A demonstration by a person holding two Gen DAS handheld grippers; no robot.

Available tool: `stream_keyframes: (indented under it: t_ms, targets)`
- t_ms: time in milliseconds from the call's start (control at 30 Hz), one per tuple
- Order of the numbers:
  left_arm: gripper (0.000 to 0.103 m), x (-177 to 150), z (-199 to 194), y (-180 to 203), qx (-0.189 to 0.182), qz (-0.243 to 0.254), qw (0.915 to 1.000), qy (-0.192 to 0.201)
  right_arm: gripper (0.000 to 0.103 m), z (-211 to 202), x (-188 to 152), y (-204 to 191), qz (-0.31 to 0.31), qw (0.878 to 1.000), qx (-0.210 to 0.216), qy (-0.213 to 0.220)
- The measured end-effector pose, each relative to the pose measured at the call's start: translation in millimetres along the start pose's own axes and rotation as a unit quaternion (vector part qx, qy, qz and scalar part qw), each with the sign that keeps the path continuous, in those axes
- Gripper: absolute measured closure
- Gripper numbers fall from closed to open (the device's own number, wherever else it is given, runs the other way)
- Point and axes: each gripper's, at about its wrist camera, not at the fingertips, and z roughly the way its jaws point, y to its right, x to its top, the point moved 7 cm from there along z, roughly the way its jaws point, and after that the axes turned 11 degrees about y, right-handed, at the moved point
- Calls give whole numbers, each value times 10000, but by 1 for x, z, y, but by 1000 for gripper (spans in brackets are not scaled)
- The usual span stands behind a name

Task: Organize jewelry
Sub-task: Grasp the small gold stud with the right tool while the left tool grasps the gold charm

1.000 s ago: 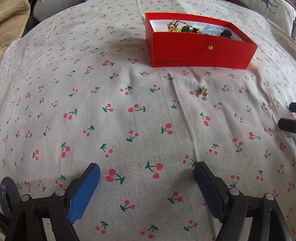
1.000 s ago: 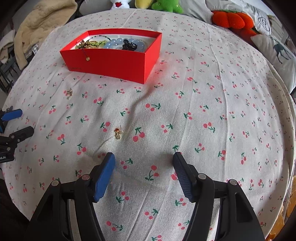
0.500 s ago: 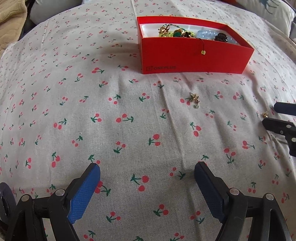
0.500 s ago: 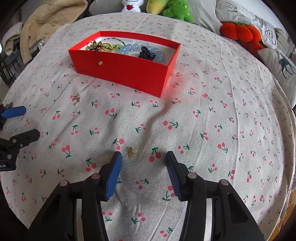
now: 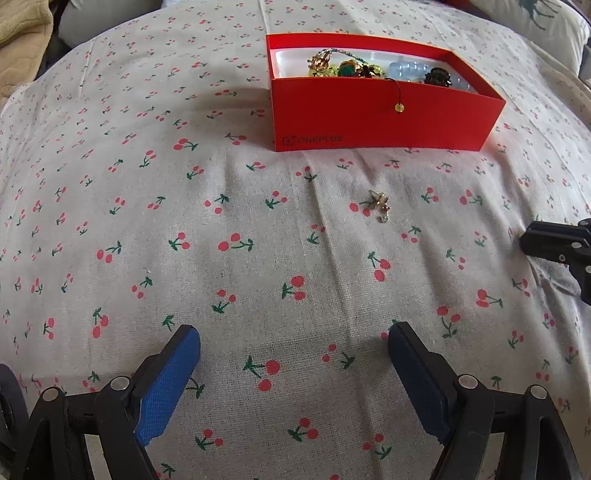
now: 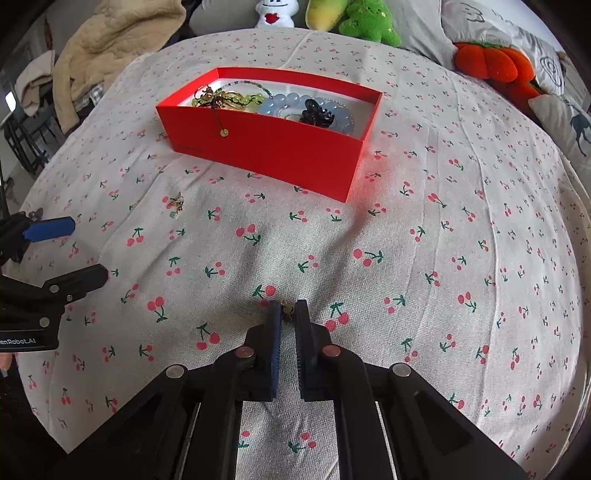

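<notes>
A red box (image 5: 376, 118) (image 6: 266, 147) holding several pieces of jewelry stands on the cherry-print cloth. A small gold earring (image 5: 380, 205) (image 6: 176, 203) lies loose on the cloth in front of the box. My right gripper (image 6: 287, 312) is shut on a second small gold earring (image 6: 287, 309) at cloth level; only its top shows between the pads. My left gripper (image 5: 291, 350) is open and empty, low over the cloth, well short of the loose earring. It also shows at the left edge of the right wrist view (image 6: 79, 251).
Plush toys (image 6: 354, 18) and pillows (image 6: 495, 62) line the far edge of the bed. A beige blanket (image 6: 110, 40) is heaped at the far left. A thin cord with a gold bead (image 5: 399, 108) hangs over the box's front wall.
My right gripper moved forward onto the near earring and closed on it. My left gripper moved slightly nearer the box and stayed open.
</notes>
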Motion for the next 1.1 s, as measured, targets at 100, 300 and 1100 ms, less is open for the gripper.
stream_keyframes:
  t_ms: [100, 300, 1100]
  targets:
    - [16, 3, 1, 3, -91, -54, 9999, 59, 98, -7, 0, 8, 91, 9999, -5, 61]
    - [17, 12, 10, 18, -349, -123, 9992, 139, 98, -21, 1, 24, 309, 9993, 4, 205]
    - [103, 48, 39, 45, -624, -463, 9965, 299, 97, -38, 3, 56, 765, 9964, 163, 341]
